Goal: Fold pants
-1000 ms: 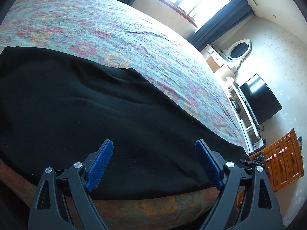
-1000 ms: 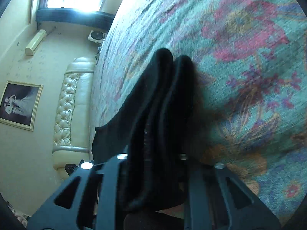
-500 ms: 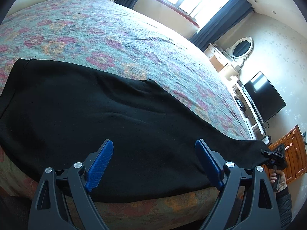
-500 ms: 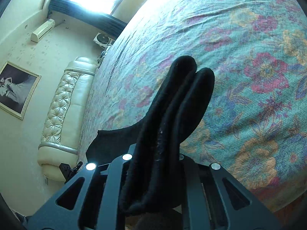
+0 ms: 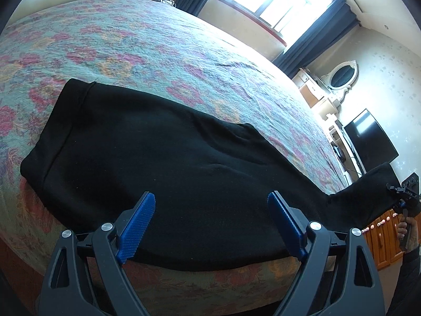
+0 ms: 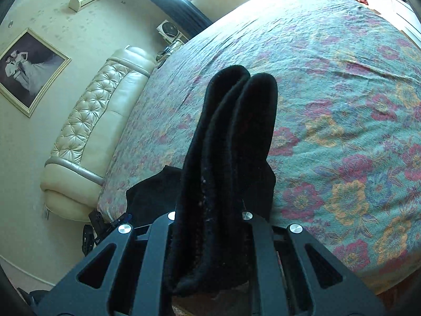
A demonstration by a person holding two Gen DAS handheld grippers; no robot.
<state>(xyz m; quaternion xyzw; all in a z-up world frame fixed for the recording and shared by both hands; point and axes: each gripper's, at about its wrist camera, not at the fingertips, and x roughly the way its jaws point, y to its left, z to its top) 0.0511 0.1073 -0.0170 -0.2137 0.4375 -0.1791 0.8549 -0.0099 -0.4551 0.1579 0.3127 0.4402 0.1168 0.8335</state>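
Black pants point(image 5: 184, 158) lie lengthwise along the near edge of a floral bedspread point(image 5: 158, 47), banded end at the left. My left gripper point(image 5: 211, 210) hovers open over their middle, blue pads point(image 5: 136, 223) wide apart and nothing between them. At the far right the right gripper point(image 5: 393, 188) holds the leg end lifted off the bed, with a person's hand point(image 5: 405, 234) below it. In the right wrist view that gripper point(image 6: 208, 237) is shut on the bunched black leg fabric point(image 6: 231, 144), which stands up between the jaws and hides its pads.
The bed point(image 6: 342, 105) fills both views, with a padded cream headboard point(image 6: 100, 121) at its end. A window with dark curtains point(image 5: 310, 42), a mirror point(image 5: 342, 75), a TV point(image 5: 371, 137) and a wooden dresser point(image 5: 381, 239) stand beyond the far side.
The right gripper has risen and rolled, lifting the leg end off the bed. The left gripper has slid along the pants, so their banded end now shows at the left.
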